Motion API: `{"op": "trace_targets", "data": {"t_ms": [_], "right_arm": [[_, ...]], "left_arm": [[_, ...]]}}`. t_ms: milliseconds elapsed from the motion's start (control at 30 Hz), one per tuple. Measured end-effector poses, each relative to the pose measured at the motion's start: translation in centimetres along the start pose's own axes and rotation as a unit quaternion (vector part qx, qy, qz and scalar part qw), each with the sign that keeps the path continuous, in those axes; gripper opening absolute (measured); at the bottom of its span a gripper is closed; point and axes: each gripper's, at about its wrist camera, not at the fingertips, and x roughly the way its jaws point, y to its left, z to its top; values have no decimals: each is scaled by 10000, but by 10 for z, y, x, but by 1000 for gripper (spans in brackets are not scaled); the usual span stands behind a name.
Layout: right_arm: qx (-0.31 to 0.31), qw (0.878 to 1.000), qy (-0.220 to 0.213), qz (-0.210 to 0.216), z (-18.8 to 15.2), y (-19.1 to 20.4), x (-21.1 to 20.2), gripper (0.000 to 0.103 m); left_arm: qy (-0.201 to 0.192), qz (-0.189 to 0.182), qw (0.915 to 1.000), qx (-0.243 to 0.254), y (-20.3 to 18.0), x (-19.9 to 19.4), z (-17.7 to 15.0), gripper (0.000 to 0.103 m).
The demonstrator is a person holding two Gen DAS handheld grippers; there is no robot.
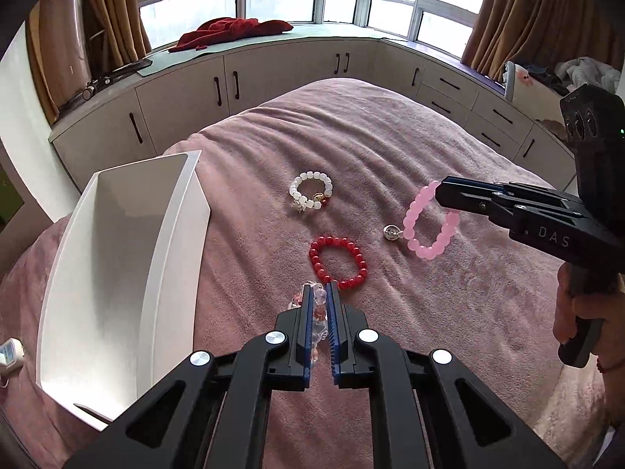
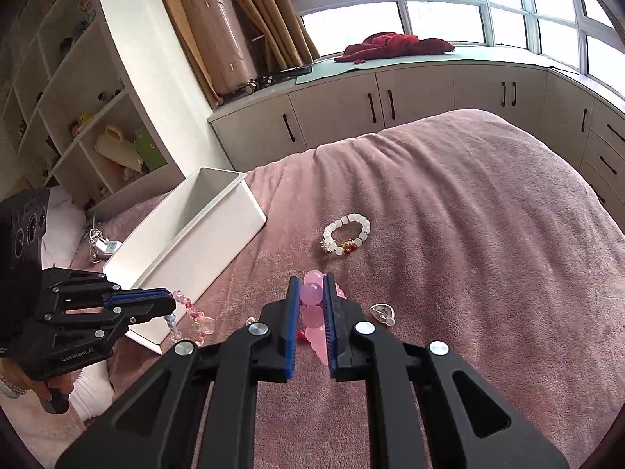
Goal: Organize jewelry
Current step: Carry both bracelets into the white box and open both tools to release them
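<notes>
My left gripper [image 1: 322, 288] is shut on a bracelet of clear and pink glass beads [image 1: 319, 306], lifted above the pink bedspread [image 1: 429, 351]. From the right wrist view, that left gripper [image 2: 172, 306] hangs the same glass bracelet [image 2: 193, 318] beside the white box [image 2: 203, 258]. My right gripper [image 2: 311, 279] is shut on a pink bead bracelet [image 2: 311, 293]. The left wrist view shows the right gripper [image 1: 439, 191] with the pink bracelet [image 1: 429, 230] and its silver bell [image 1: 391, 231] dangling. A red bracelet [image 1: 338, 262] and a white bracelet [image 1: 310, 191] lie flat on the bed.
The open white box [image 1: 117, 254] sits on the bed's left side, a charger [image 2: 103, 246] with cable behind it. Cabinets [image 1: 273, 78] run under the window, with a red cloth [image 1: 234, 31] on top. A shelf unit [image 2: 78, 117] stands left. A hand [image 1: 574, 312] grips the right handle.
</notes>
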Motion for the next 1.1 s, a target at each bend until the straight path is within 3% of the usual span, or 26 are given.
{"op": "trace_targets", "data": {"t_ms": [133,300,400,633,833,1100], "right_arm": [[-141,9997,-28,200,28,20,-7,12],[-292,9984,132,473,67,64,7,12],[-497,9971,201,532,88,97,21,12],[-660,9941,562,654,125,159,84,12],[-438,9932,947,512,129,183,156,12],[-110,9906,1364,84,103,176,238,12]], "left_arm": [[-509,101,9987,0,6,-24,29,12],[-475,344,9982,85,38,-39,48,12],[-306,578,9978,141,70,-42,48,12],[-555,926,9939,-222,152,-50,21,12],[-356,1015,9921,-652,196,-22,-5,12],[-52,1031,9910,-855,216,11,-28,12]]}}
